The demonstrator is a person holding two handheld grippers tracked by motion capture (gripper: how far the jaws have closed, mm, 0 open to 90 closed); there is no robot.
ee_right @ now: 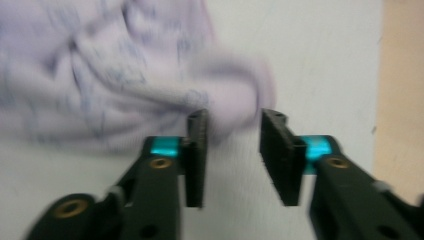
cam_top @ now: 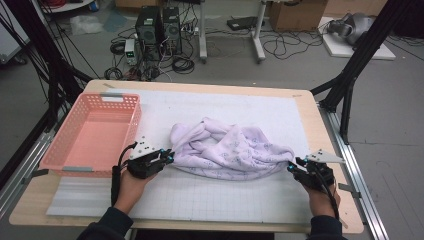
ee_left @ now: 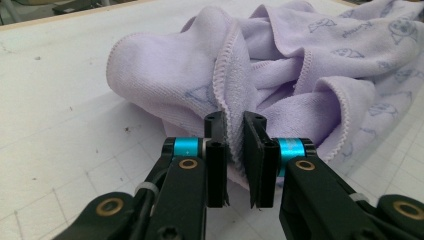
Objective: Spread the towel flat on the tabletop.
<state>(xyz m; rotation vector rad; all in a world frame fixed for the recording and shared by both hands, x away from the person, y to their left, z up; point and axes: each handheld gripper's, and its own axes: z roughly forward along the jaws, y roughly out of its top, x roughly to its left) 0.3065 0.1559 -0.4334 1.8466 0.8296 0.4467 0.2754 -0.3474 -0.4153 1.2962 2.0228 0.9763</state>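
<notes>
Hands point(cam_top: 131, 184) nearest, white gridded mat point(cam_top: 210, 200), cable-strewn floor point(cam_top: 220, 55) beyond

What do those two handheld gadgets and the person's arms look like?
Each gripper, left and right, is black with two flat black jaws, turquoise bands behind them and brass-coloured rings at the joints. A grey three-cornered plate tops each; a black cable trails back. The person wears dark sleeves.

Soft lilac terry towel point(cam_top: 230, 150) — matt, napped; pink basket point(cam_top: 90, 132) — perforated plastic; table point(cam_top: 320, 125) edge — pale wood.

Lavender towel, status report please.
Left gripper shut on towel edge. Right gripper open beside its other end. Pink basket left, clear of it.
</notes>
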